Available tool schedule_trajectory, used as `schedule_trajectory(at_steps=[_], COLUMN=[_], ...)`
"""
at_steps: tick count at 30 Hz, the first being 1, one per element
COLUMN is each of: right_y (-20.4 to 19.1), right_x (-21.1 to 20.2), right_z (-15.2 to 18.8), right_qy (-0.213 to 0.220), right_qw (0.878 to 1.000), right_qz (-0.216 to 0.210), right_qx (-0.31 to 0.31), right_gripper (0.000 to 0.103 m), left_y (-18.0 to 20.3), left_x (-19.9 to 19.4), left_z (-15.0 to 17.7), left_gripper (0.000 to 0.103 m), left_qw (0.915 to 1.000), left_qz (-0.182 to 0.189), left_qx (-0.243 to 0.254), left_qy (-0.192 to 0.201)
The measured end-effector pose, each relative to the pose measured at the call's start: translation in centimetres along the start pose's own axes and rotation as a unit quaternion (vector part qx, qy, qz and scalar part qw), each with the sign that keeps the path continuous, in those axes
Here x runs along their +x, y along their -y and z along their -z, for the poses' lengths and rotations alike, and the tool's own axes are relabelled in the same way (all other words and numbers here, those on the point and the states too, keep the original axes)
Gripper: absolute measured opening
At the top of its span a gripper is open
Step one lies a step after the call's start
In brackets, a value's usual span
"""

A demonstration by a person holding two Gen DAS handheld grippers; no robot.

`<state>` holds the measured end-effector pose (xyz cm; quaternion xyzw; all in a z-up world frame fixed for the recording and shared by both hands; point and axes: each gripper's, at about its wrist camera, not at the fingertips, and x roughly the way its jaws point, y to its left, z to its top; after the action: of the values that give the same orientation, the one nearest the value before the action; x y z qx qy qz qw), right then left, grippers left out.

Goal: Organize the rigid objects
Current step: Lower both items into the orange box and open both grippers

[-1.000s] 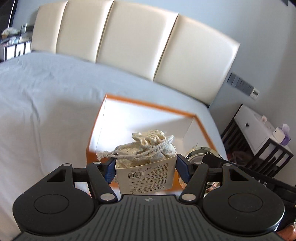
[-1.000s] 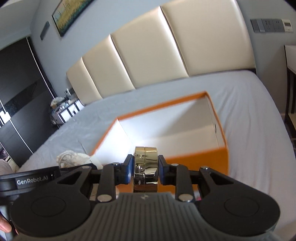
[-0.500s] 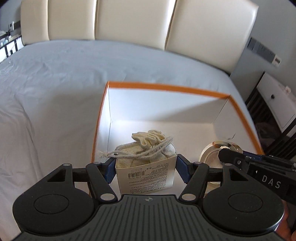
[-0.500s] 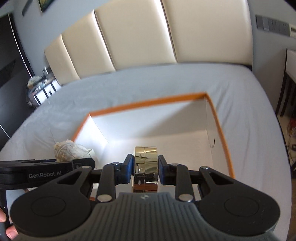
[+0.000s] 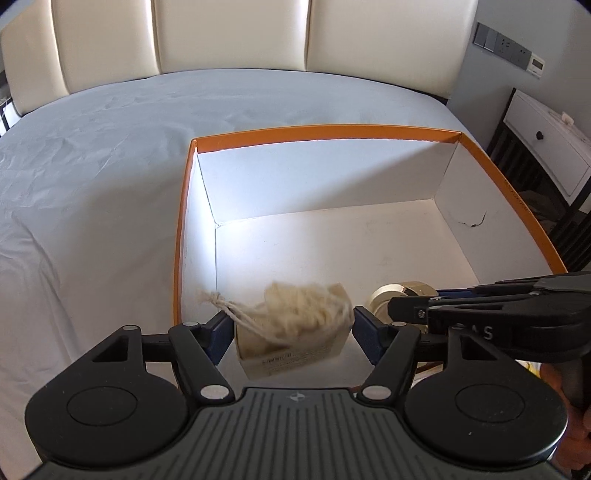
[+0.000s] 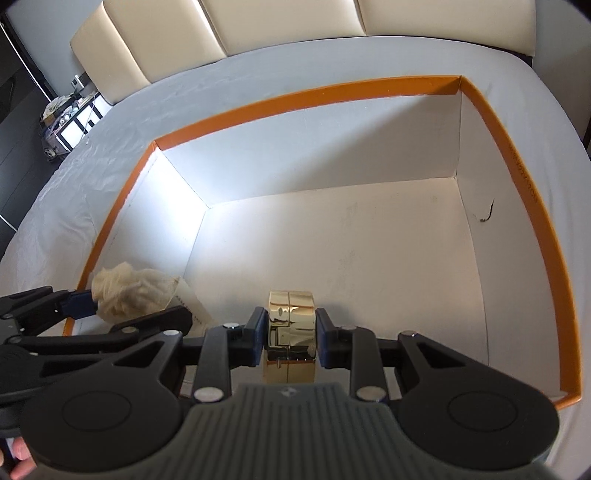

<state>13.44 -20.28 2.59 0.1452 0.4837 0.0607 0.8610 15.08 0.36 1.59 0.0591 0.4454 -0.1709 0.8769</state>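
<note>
An open orange box (image 5: 325, 131) with a white inside lies on the bed; it also shows in the right wrist view (image 6: 295, 98). My left gripper (image 5: 291, 328) has its jaws spread; a small carton with a cream drawstring pouch (image 5: 295, 325) sits blurred between them, with gaps on both sides, over the box's near left corner. The pouch also shows in the right wrist view (image 6: 129, 290). My right gripper (image 6: 290, 338) is shut on a shiny gold round case (image 6: 291, 332), held low inside the box near its front wall. The case shows in the left wrist view (image 5: 402, 291).
The grey bed sheet (image 5: 92, 166) surrounds the box. A cream padded headboard (image 5: 221, 33) stands behind. A white and black nightstand (image 5: 543, 155) is at the right. A cluttered dark shelf (image 6: 66, 118) stands far left in the right wrist view.
Both grippers moved forward and down over the box. My left gripper's jaws opened and the carton with the pouch is dropping, blurred. The right gripper still holds the gold case.
</note>
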Motion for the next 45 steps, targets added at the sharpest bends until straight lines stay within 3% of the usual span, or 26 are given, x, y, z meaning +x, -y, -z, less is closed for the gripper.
schedule_trajectory(at_steps=[3, 5, 7, 10, 12, 15, 18, 22, 28, 33, 40, 45], right_y=[-0.2, -0.3, -0.6, -1.1, -1.5, -2.4, -3.6, -4.6, -4.8, -4.1, -4.6, -3.4], right_x=[0.1, 0.0, 0.1, 0.2, 0.4, 0.7, 1.0, 1.4, 1.7, 1.3, -2.1, -5.9], right_z=[0.2, 0.1, 0.2, 0.0, -0.1, -0.2, -0.2, -0.3, -0.3, -0.3, 0.7, 2.1], right_qy=[-0.001, -0.003, -0.005, -0.008, -0.011, -0.019, -0.025, -0.032, -0.036, -0.037, 0.017, 0.082], right_qw=[1.000, 1.000, 1.000, 1.000, 1.000, 1.000, 1.000, 0.999, 0.998, 0.997, 0.996, 0.994], right_qz=[0.002, 0.001, 0.005, 0.011, 0.015, 0.007, -0.011, -0.019, 0.048, 0.064, 0.065, 0.035], right_qx=[-0.001, -0.001, -0.006, -0.014, -0.016, -0.014, -0.009, -0.011, -0.034, -0.023, -0.051, -0.057], right_gripper=[0.027, 0.027, 0.027, 0.027, 0.027, 0.027, 0.028, 0.028, 0.037, 0.037, 0.040, 0.057], left_y=[-0.8, -2.0, -3.5, -6.1, -7.5, -8.5, -9.1, -9.3, -8.8, -8.3, -6.9, -4.8], left_x=[-0.2, -1.0, -2.0, -3.9, -4.6, -4.8, -4.5, -4.9, -5.3, -6.1, -7.9, -9.7], left_z=[-0.2, -0.2, -0.1, 0.2, 0.3, 0.7, 0.9, 1.0, 1.3, 1.5, 2.3, 4.3], left_gripper=[0.079, 0.079, 0.078, 0.078, 0.078, 0.077, 0.077, 0.077, 0.077, 0.076, 0.076, 0.073], left_qw=[0.9997, 0.9974, 0.9912, 0.9749, 0.9667, 0.9630, 0.9608, 0.9614, 0.9632, 0.9652, 0.9677, 0.9662], left_qz=[0.015, 0.040, 0.064, 0.084, 0.078, 0.056, 0.059, 0.062, 0.062, 0.062, 0.064, 0.075], left_qx=[-0.018, -0.057, -0.107, -0.185, -0.217, -0.237, -0.248, -0.244, -0.234, -0.222, -0.203, -0.166], left_qy=[0.008, 0.020, 0.046, 0.090, 0.111, 0.117, 0.109, 0.111, 0.117, 0.124, 0.136, 0.183])
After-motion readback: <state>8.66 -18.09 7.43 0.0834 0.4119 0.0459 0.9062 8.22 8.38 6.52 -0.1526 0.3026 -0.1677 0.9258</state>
